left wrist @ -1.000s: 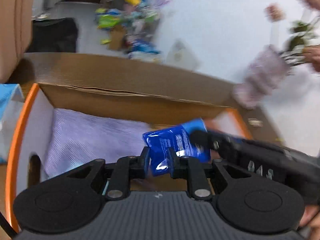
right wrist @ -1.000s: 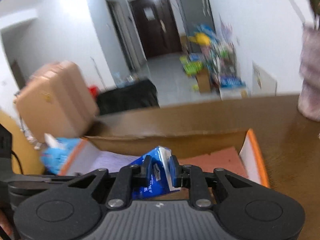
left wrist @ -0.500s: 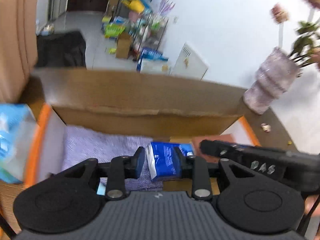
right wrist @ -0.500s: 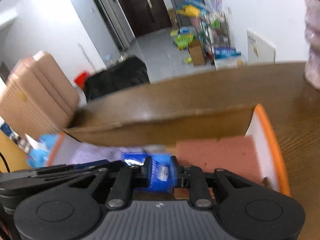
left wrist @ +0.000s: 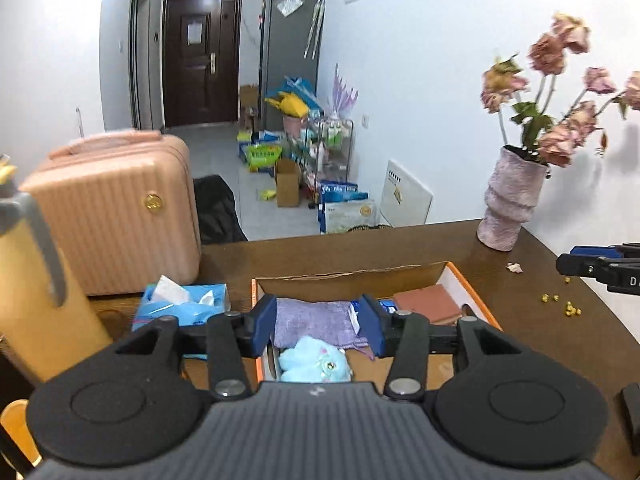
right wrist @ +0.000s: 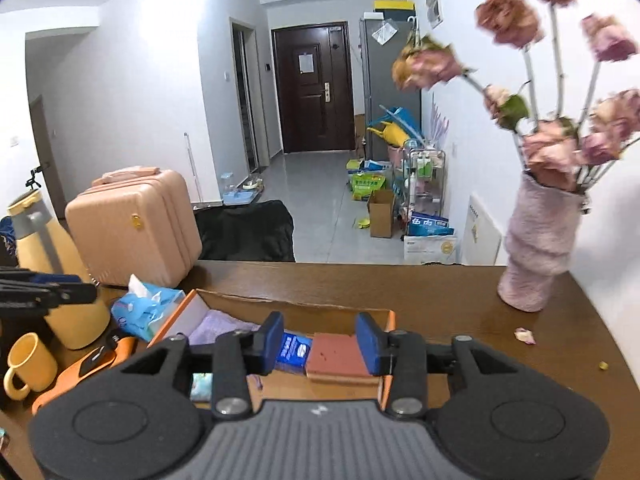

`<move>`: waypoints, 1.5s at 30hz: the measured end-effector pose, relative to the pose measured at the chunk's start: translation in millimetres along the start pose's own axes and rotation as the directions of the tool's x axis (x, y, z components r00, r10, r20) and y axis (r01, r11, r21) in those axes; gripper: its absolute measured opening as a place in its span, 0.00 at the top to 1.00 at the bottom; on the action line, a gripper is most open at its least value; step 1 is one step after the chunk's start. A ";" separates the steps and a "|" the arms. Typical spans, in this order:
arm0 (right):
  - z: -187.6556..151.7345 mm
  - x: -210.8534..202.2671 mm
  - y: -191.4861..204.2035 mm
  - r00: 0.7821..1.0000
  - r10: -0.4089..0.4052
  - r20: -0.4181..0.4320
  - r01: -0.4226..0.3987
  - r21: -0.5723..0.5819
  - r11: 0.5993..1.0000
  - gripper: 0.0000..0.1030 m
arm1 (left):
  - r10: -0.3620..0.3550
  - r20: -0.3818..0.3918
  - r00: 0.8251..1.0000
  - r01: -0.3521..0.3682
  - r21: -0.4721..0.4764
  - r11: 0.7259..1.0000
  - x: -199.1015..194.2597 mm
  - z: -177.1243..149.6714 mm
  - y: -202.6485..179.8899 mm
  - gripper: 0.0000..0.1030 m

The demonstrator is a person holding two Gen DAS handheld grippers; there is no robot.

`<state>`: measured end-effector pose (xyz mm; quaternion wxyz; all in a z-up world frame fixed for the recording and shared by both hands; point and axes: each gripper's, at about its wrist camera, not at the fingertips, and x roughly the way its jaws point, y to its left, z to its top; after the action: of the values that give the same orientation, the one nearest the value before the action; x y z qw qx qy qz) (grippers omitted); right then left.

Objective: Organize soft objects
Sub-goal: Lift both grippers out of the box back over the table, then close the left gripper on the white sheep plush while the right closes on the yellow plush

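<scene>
Left wrist view, lower centre: left gripper [left wrist: 322,322] released, jaws opening, nothing between them; a second ago clamped blue pack. Box [left wrist: 472,286] below: purple cloth [left wrist: 316,320], blue plush [left wrist: 314,364], blue pack [right wrist: 294,350], red-brown pad [right wrist: 336,356]. Right wrist view: right gripper [right wrist: 320,342] likewise released, opening. Pack delivered; next item due.
</scene>
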<state>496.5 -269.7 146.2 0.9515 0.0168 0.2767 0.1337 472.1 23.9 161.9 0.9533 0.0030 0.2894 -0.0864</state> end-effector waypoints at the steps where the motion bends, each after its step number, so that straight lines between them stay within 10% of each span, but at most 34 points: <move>1: -2.2 -6.9 0.3 1.000 -0.001 0.006 0.001 0.005 1.000 0.62 | 0.003 0.009 1.000 -0.003 0.013 1.000 -8.5 -2.5 -5.7 0.50; 9: -78.6 -83.1 10.0 0.992 0.063 0.111 -0.061 -0.022 0.998 0.54 | -0.001 0.139 0.990 -0.003 0.029 1.000 -84.8 -95.4 -36.1 0.20; 18: -238.9 -150.6 29.0 0.975 0.116 0.188 -0.104 -0.071 0.992 0.36 | -0.011 0.182 0.983 0.004 0.037 0.999 -140.0 -250.3 -71.1 0.12; 20: -271.5 -164.4 32.7 0.968 0.100 0.230 -0.089 -0.058 0.994 0.23 | 0.014 0.192 0.981 -0.020 0.026 0.999 -149.3 -270.6 -69.0 0.11; 26: -336.6 -186.7 29.9 0.974 0.109 0.197 -0.118 0.035 0.992 0.23 | 0.014 0.129 0.992 -0.011 -0.022 1.000 -162.3 -302.0 -58.8 0.11; 37: -334.4 -163.7 17.5 0.986 0.081 0.142 -0.093 0.074 0.993 0.23 | -0.131 0.082 0.988 0.132 -0.004 0.991 -117.2 -286.7 -90.0 0.11; 45: -253.3 -73.6 -23.1 0.984 0.115 0.136 -0.131 0.113 0.985 0.24 | -0.242 0.025 0.970 0.243 -0.017 0.970 -30.2 -240.6 -124.6 0.26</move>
<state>308.0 -322.0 -32.2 0.9545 0.1006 0.2205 0.1737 294.0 -80.5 -16.2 0.9388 -0.0428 0.2776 -0.1994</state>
